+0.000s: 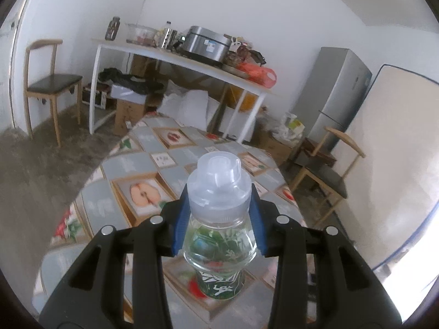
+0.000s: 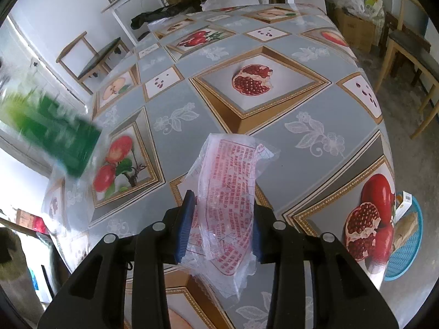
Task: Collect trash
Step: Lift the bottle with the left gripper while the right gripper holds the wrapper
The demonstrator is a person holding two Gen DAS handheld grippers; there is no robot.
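My left gripper is clamped on the neck of a clear, green-labelled plastic bottle with a cloudy cap, light, stiff and slick, held above the fruit-print tablecloth. My right gripper pinches a limp, crinkly clear wrapper with red print over the table's near edge. A blue woven tray sits at the right edge; nothing blocks the way.

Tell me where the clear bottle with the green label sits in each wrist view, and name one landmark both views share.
Left wrist view: the bottle stands at lower centre, its neck between the left tongs.
Right wrist view: only a blurred green label with clear plastic at the left edge, probably the same bottle.
Shared landmark: the fruit-print tablecloth.
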